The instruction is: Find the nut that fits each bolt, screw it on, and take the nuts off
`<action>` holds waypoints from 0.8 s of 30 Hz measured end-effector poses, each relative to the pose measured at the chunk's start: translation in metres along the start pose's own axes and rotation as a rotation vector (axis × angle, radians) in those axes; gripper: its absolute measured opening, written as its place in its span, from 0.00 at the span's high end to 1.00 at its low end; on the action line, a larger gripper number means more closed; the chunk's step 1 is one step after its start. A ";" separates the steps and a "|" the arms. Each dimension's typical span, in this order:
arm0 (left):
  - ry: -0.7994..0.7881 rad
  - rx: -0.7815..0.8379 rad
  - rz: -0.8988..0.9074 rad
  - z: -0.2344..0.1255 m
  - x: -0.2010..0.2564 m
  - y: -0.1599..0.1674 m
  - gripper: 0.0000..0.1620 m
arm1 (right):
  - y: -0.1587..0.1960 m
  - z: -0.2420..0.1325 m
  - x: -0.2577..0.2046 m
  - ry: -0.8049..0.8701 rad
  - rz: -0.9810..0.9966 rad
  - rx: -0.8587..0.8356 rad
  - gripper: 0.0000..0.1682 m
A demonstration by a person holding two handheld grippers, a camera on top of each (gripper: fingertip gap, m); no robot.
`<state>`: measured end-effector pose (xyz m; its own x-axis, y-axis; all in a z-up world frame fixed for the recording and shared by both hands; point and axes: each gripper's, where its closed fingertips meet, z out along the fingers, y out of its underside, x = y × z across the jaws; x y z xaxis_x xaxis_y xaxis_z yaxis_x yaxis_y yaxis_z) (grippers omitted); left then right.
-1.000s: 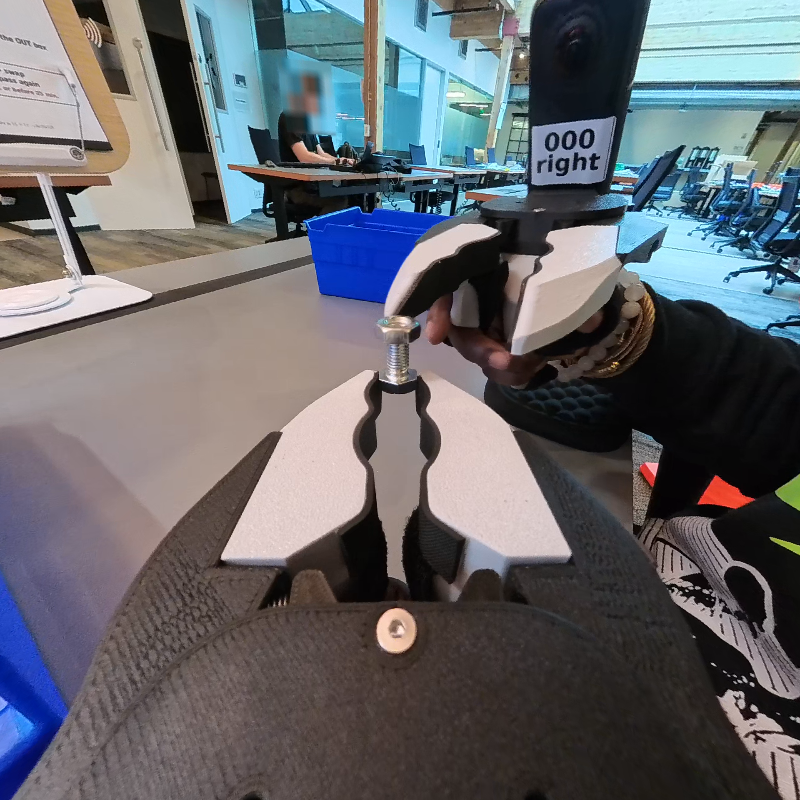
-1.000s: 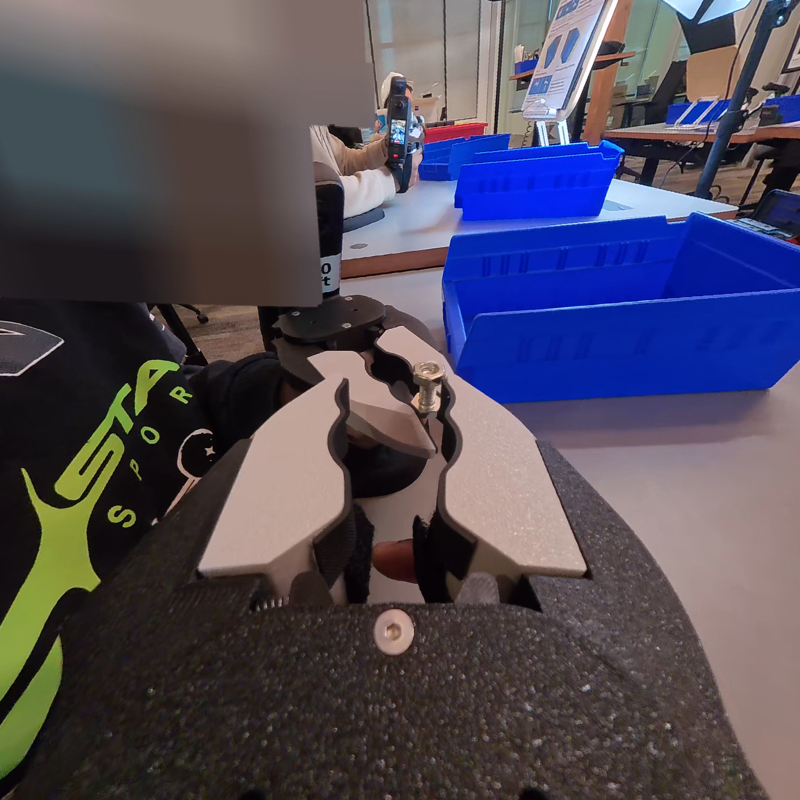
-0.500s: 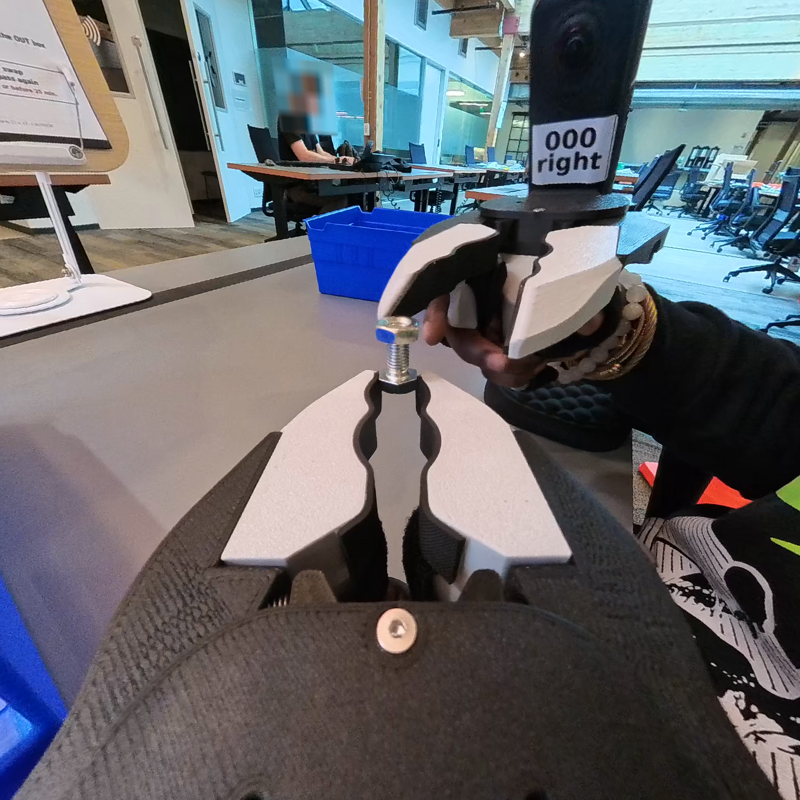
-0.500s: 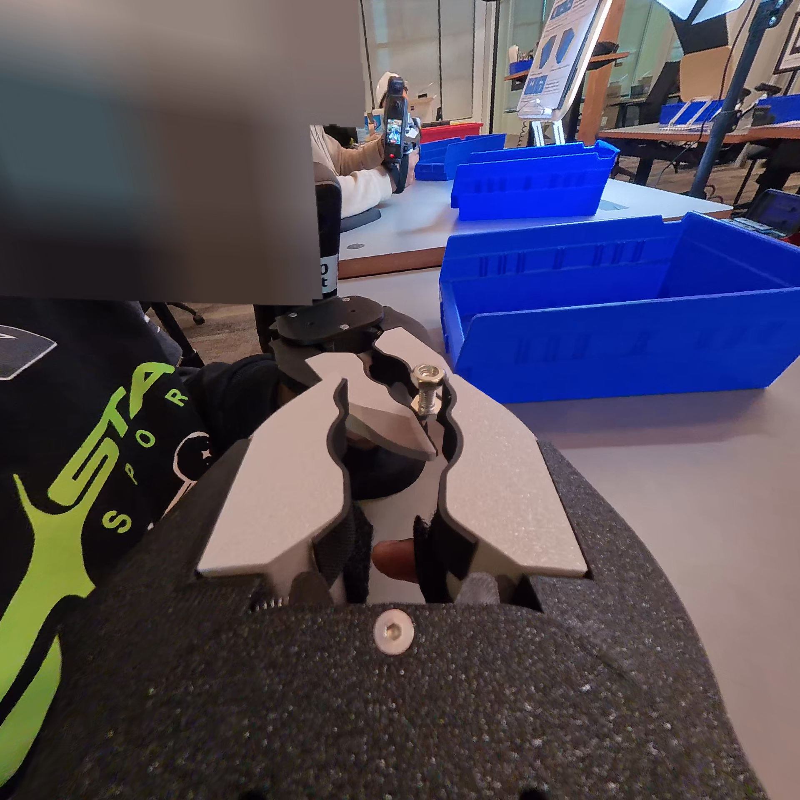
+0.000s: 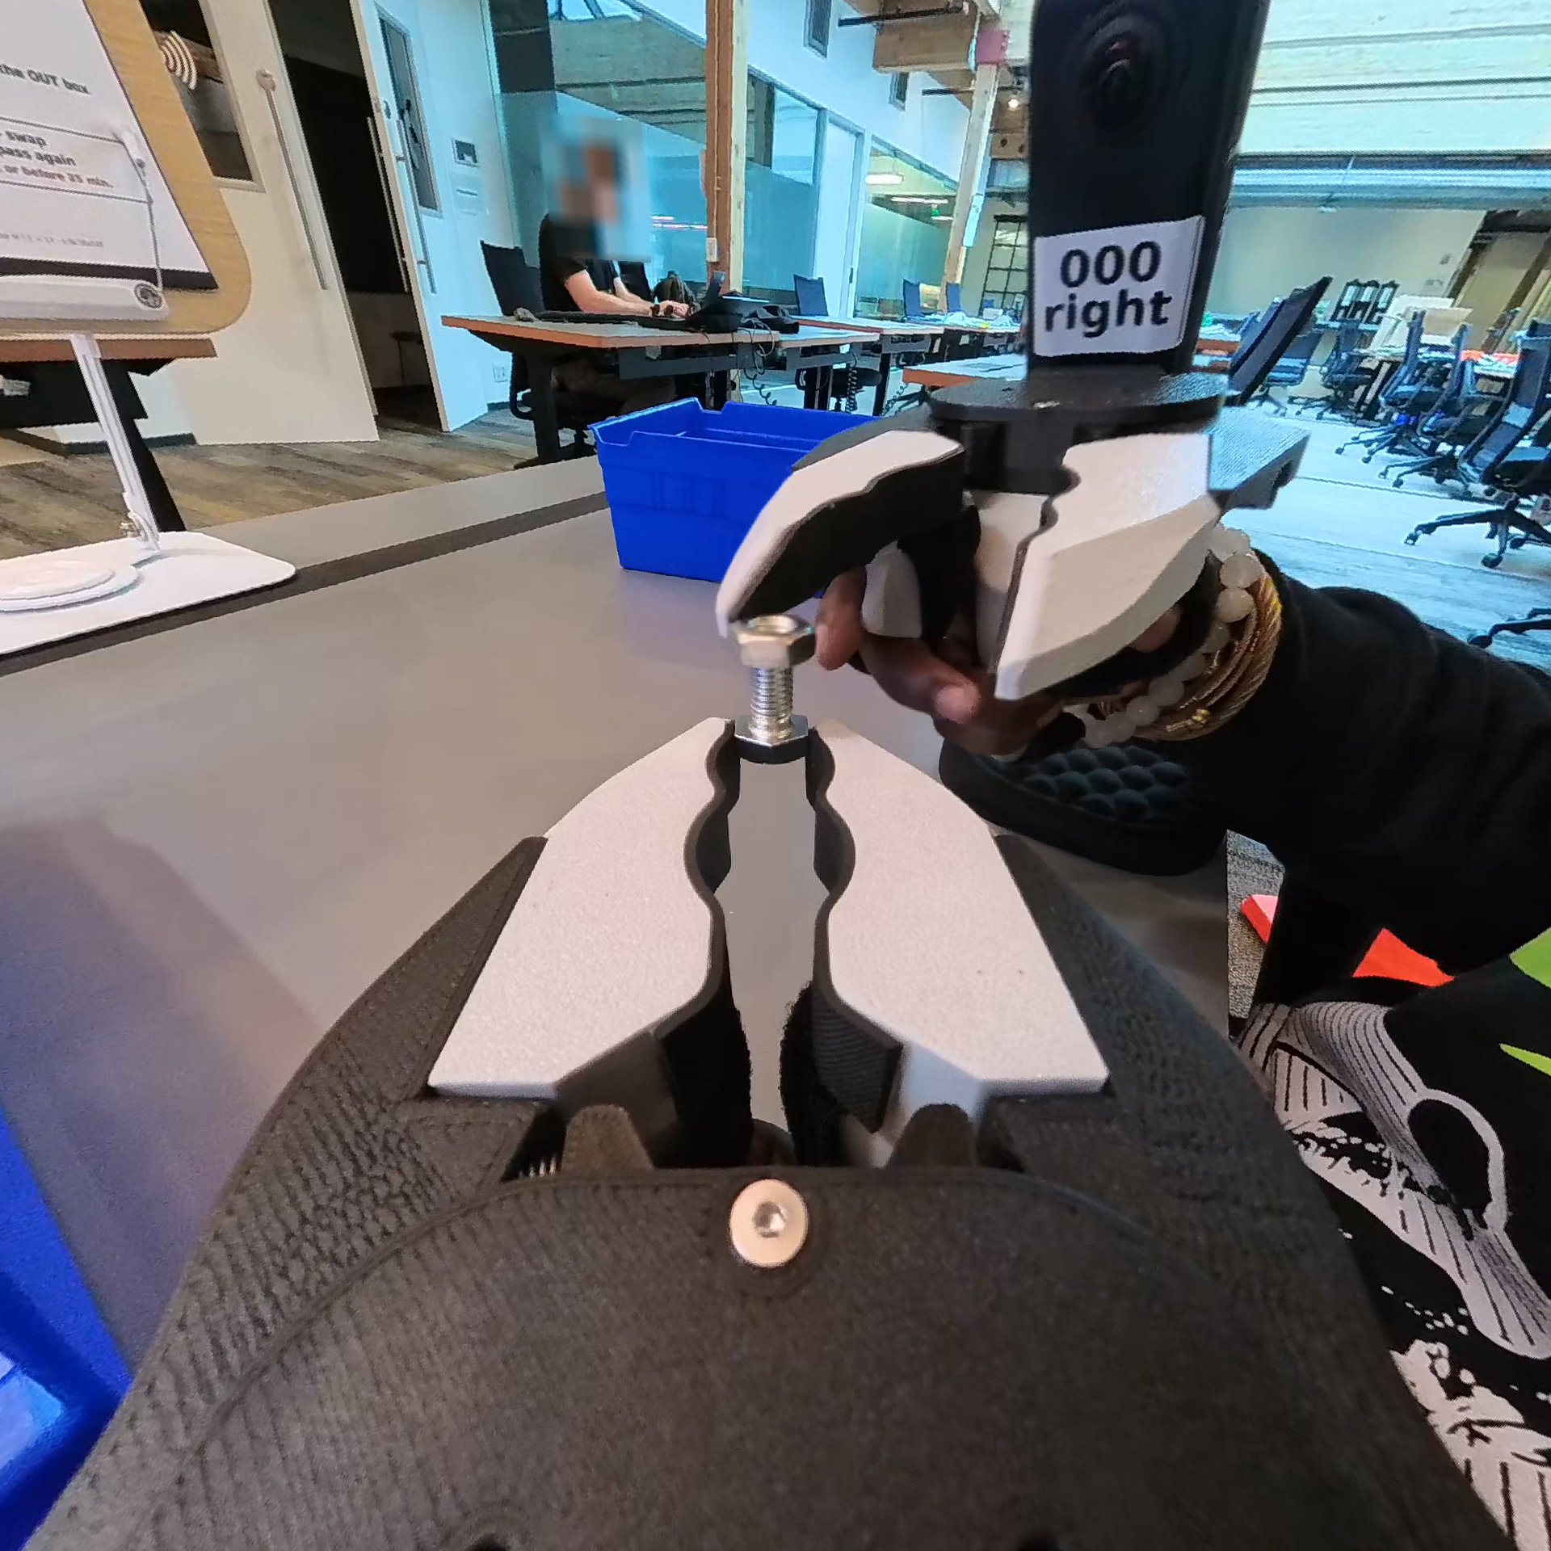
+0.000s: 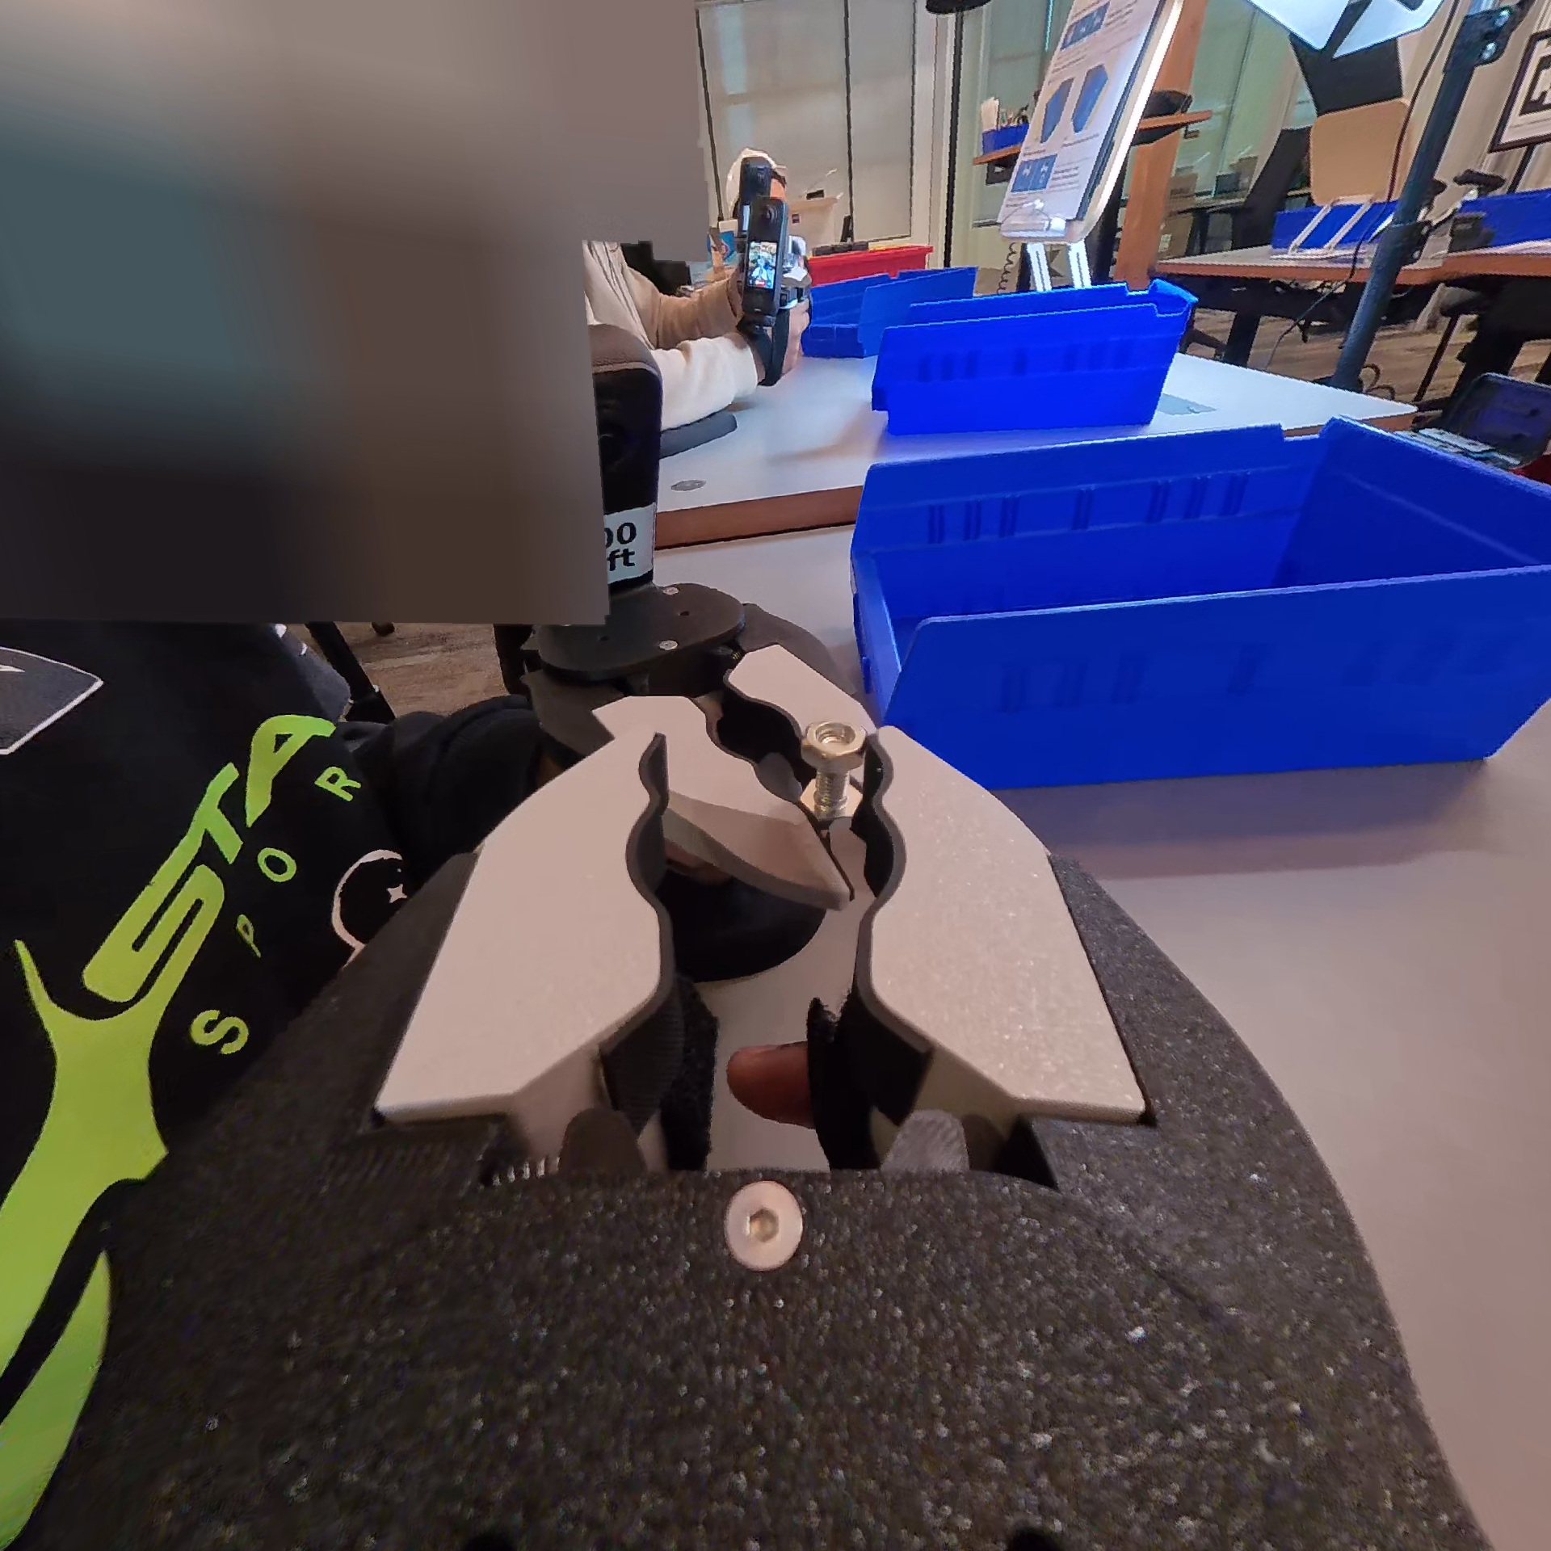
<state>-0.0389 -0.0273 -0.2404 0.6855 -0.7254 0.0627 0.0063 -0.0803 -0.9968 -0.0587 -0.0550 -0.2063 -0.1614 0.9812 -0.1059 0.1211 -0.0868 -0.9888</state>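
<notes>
A silver bolt (image 5: 772, 695) stands upright with its thread pointing up. My left gripper (image 5: 770, 745) is shut on the bolt's head at the fingertips. A silver hex nut (image 5: 773, 641) sits at the top of the thread. My right gripper (image 5: 869, 650) is open, and one of its fingers (image 5: 831, 520) rests its tip on the nut. In the right wrist view the nut (image 6: 832, 743) lies against the inner edge of my right gripper's (image 6: 768, 747) right finger, with the bolt (image 6: 827, 796) below it. The other finger stands well clear.
The grey table (image 5: 336, 755) holds a blue bin (image 5: 697, 495) beyond the bolt and another at the lower left edge (image 5: 33, 1385). A white sign stand (image 5: 126, 571) is at the far left and a black pad (image 5: 1091, 806) lies under the right hand. A large blue bin (image 6: 1217, 671) stands close by in the right wrist view. Tip to tip, the grippers are about 4 cm apart.
The right gripper's finger has slid a little to the left across the nut, and the nut has turned slightly. The left gripper and bolt have stayed still.
</notes>
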 end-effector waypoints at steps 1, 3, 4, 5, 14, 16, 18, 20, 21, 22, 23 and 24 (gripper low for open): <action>0.000 0.000 0.000 0.000 0.000 0.000 0.91 | 0.000 -0.001 0.000 0.003 0.002 0.001 0.73; 0.000 0.000 0.000 0.000 0.000 0.000 0.91 | 0.000 -0.005 -0.001 0.006 0.004 0.000 0.75; 0.000 0.000 0.000 0.000 0.000 0.000 0.91 | 0.001 -0.006 -0.002 0.006 0.006 0.001 0.75; 0.001 0.000 0.000 0.000 0.000 0.000 0.91 | 0.001 -0.007 -0.001 0.008 0.008 0.002 0.75; 0.001 -0.002 0.000 0.000 0.000 0.000 0.91 | 0.001 0.003 0.001 0.005 0.004 0.005 0.71; 0.001 -0.001 -0.002 0.000 0.000 0.000 0.91 | 0.001 0.002 0.000 0.002 0.006 0.005 0.72; 0.001 -0.001 -0.002 0.000 0.000 0.000 0.91 | 0.001 0.000 0.000 0.010 0.009 0.007 0.72; 0.001 -0.001 -0.001 0.000 0.000 0.000 0.91 | 0.001 -0.004 -0.001 0.016 0.012 0.007 0.73; 0.001 -0.001 -0.002 0.000 0.000 0.000 0.91 | 0.002 -0.006 -0.002 0.016 0.015 0.008 0.74; 0.001 0.000 -0.003 0.000 0.000 0.000 0.91 | 0.002 -0.007 -0.003 0.012 0.018 0.009 0.75; 0.001 0.001 -0.004 0.000 0.000 0.000 0.91 | 0.002 -0.008 -0.004 0.010 0.020 0.010 0.75; 0.001 0.001 -0.003 0.000 0.000 0.000 0.91 | 0.002 -0.009 -0.004 0.013 0.021 0.012 0.75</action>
<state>-0.0393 -0.0274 -0.2404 0.6847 -0.7258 0.0658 0.0088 -0.0821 -0.9966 -0.0487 -0.0572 -0.2072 -0.1465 0.9813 -0.1251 0.1126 -0.1091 -0.9876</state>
